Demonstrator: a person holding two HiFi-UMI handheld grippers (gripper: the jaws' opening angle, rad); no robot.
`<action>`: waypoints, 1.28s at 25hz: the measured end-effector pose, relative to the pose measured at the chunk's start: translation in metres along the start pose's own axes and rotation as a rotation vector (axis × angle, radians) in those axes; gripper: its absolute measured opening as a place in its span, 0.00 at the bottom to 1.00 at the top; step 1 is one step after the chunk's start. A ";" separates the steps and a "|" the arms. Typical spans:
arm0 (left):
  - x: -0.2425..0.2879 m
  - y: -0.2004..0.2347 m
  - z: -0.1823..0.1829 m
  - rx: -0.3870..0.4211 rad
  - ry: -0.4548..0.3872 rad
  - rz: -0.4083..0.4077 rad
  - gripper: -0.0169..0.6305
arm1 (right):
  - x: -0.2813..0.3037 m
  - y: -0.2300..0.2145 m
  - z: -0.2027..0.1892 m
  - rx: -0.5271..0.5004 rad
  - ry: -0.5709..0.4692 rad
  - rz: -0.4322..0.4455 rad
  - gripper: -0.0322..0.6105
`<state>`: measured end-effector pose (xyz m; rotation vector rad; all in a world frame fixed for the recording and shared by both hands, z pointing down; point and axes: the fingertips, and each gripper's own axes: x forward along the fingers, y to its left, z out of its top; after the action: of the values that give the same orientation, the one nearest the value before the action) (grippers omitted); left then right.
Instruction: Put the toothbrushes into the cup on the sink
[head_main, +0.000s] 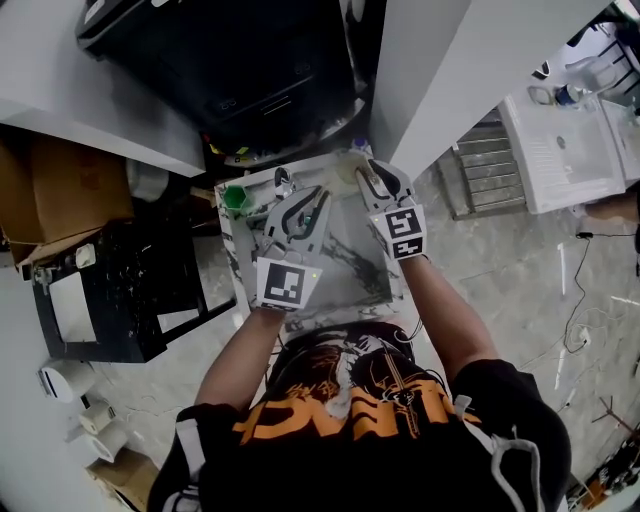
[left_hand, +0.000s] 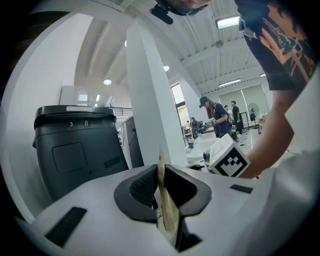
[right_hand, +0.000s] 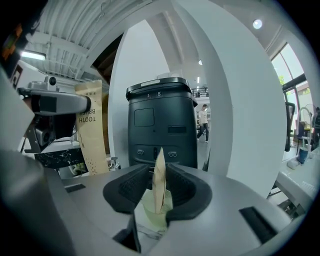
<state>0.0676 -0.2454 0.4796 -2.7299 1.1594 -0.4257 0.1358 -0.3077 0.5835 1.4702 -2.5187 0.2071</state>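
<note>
Over the sink (head_main: 229, 255), the left tongs (left_hand: 161, 175) clamp a toothbrush packet (left_hand: 166, 212), while the right tongs (right_hand: 159, 171) gape slightly around a paper wrapper (right_hand: 159, 192), which could slip out.

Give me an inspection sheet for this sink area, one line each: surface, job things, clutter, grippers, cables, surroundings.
surface: marble-patterned sink.
job's things: green cup at the sink's back left corner; toothbrush packet; second packet.
clutter: cardboard box and black crate left of the sink.
grippers: left gripper shut on the toothbrush packet; right gripper has the second packet between its jaws, pad contact unclear.
cables: thin cable on the floor to the right.
surroundings: black bin behind the sink, white pillar, people in the distance.
</note>
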 end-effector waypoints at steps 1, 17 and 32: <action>-0.002 0.001 0.001 0.002 -0.001 0.002 0.12 | 0.000 0.001 -0.001 0.002 0.002 0.004 0.28; -0.049 0.015 0.028 0.003 -0.112 0.036 0.12 | -0.055 0.053 0.067 -0.045 -0.088 0.076 0.41; -0.117 0.021 0.073 -0.010 -0.237 0.073 0.12 | -0.108 0.142 0.156 -0.112 -0.243 0.196 0.07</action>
<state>-0.0013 -0.1744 0.3820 -2.6465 1.1944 -0.0834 0.0457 -0.1829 0.4028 1.2740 -2.8165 -0.0876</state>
